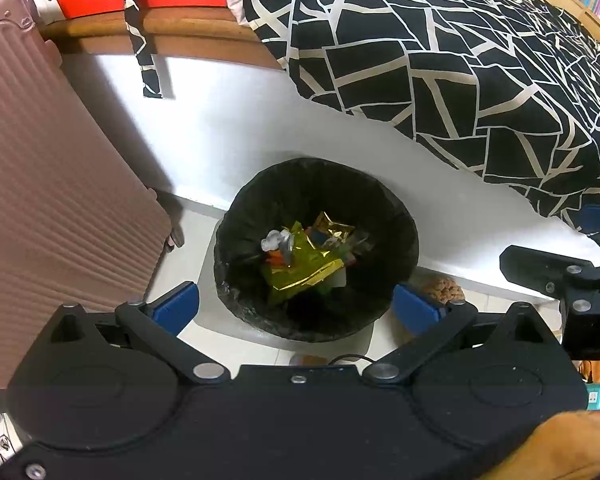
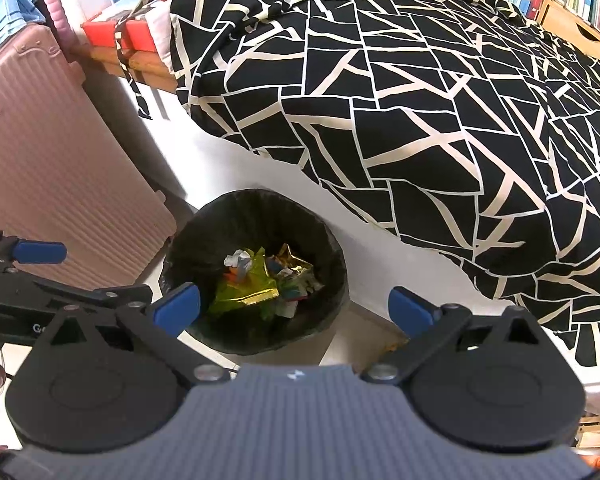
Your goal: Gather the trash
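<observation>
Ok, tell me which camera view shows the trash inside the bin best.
The left wrist view: the left gripper looks almost straight down into the bin, so the trash is fully visible between its open fingers. In the right wrist view the trash appears smaller and off-centre, with a blue fingertip overlapping the bin.

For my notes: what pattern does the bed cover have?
Black with cream-white irregular lines, like cracked tiles, on the bed cover; clearest in right wrist view.

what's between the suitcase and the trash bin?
Only bare light floor lies between the pink suitcase and the trash bin. The left wrist view shows it best; nothing sits in that strip.
</observation>
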Tool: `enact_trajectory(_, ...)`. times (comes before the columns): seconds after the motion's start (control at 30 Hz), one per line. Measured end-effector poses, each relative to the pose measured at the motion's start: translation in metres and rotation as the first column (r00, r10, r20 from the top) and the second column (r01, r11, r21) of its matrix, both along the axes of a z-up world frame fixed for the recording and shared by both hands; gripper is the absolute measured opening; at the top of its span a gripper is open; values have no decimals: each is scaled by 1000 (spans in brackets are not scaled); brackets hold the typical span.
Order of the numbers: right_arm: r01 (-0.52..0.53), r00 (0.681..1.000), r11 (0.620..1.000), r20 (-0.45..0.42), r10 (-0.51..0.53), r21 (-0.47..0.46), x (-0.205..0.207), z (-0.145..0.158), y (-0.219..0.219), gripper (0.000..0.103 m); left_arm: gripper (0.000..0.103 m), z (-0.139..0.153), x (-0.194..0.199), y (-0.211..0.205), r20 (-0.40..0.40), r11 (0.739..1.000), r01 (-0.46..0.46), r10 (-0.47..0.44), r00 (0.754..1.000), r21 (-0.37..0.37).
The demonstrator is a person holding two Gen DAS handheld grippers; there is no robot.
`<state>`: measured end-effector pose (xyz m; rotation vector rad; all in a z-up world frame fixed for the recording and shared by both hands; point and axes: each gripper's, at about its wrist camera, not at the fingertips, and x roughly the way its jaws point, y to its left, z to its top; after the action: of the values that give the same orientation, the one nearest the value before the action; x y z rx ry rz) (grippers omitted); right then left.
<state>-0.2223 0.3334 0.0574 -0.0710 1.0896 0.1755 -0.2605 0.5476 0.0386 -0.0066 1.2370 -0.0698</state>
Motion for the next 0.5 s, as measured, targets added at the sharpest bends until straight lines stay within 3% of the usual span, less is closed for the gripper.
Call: enact_trajectory(0.5, -17, 1000, 1000, 1, 17, 2, -5, 1, 0, 103, 103, 1, 0, -3, 8, 1000, 22, -22, 1000, -8)
